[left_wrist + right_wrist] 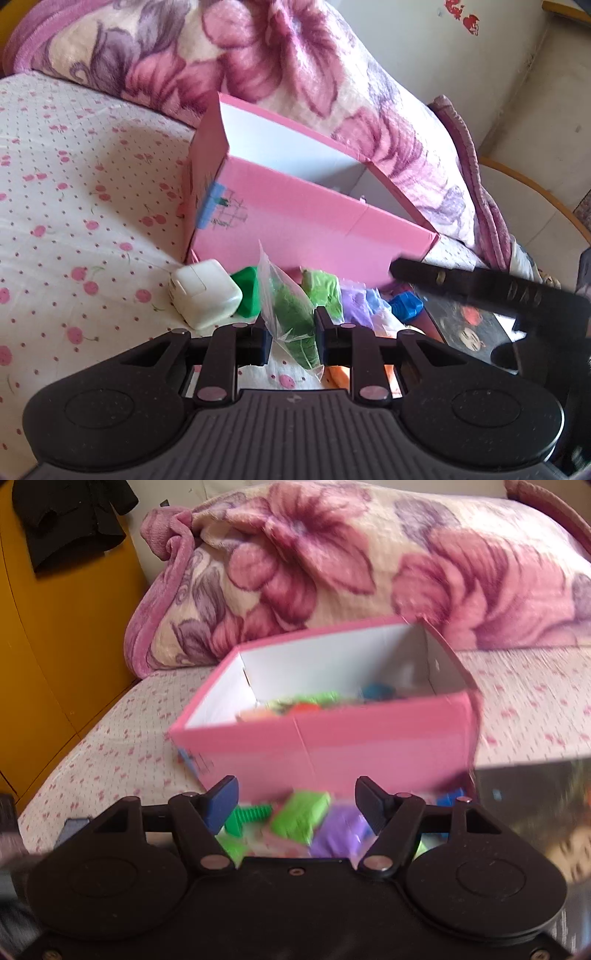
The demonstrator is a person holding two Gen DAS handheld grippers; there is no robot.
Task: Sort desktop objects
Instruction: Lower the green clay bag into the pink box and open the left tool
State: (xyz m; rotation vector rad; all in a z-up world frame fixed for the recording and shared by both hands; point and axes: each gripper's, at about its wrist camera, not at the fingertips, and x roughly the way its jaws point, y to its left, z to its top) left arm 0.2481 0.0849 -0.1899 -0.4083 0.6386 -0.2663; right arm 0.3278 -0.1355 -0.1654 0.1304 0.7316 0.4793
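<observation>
- The left hand-held gripper (292, 341) is seen low over the bed, its two fingers closed in on a clear plastic bag of green clay (290, 321); the bag stands up between the pads, and its lower corner hangs below them.
- Whether the bag is lifted clear of the bed sheet (74, 192) cannot be told.
- A white charger block (204, 293) lies on the sheet just left of the bag, with a green plastic piece (246, 295) touching its right side.
- Further right of the bag, a light green block (322, 291), a purple bag (354, 304) and a blue plastic bolt (406, 306) are crowded together at the foot of the pink box (295, 210).
- The pink box stands on the bed behind this pile, its open top showing white inner walls; the flowered blanket (280, 62) is bunched up behind it.
- A dark printed packet (469, 332) lies to the right of the pile, partly under a black bar of the other tool.
- The right hand-held gripper (296, 805) is held with its fingers wide apart and nothing between them.
- In the blurred right wrist view, the pink box (369, 746) is seen to hold several coloured pieces, green, orange and blue, too smeared to name.
- Below the right fingers, a green bolt (247, 814), a light green block (301, 814) and a purple lump (341, 830) lie in front of the box.
</observation>
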